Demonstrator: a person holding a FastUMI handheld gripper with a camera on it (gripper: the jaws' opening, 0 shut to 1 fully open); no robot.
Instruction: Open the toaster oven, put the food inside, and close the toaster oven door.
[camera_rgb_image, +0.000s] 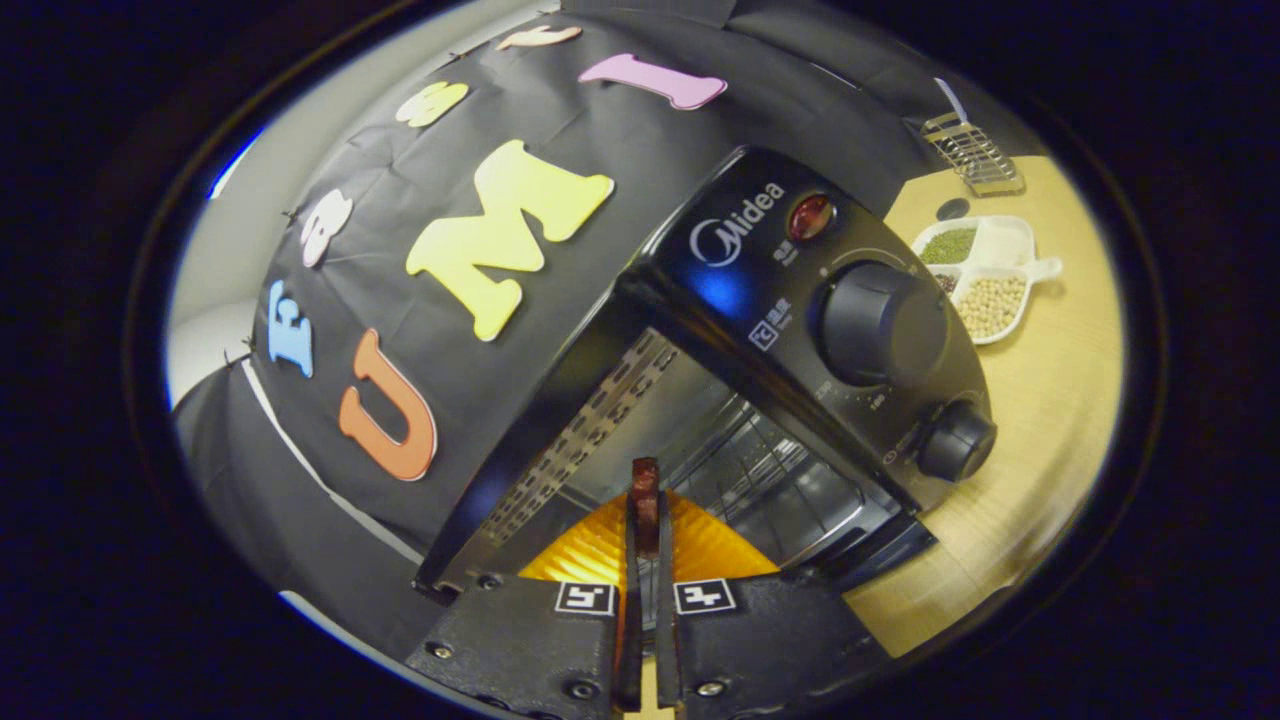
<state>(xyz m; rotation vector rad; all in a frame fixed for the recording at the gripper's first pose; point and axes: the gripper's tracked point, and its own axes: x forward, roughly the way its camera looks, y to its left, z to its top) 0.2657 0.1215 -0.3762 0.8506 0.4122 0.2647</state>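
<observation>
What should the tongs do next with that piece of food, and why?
Probably ease forward into the toaster oven and lower before letting go. The tongs are closed on a dark reddish piece of food, over what looks like an orange ridged plate. The oven stands open with its wire rack just beyond the fingers, and the food appears to sit at the opening, not yet inside.

wall: black cloth (560, 330) | table: pale wood (1060, 400) — lit warm | far corner: wire rack (972, 152)
</observation>
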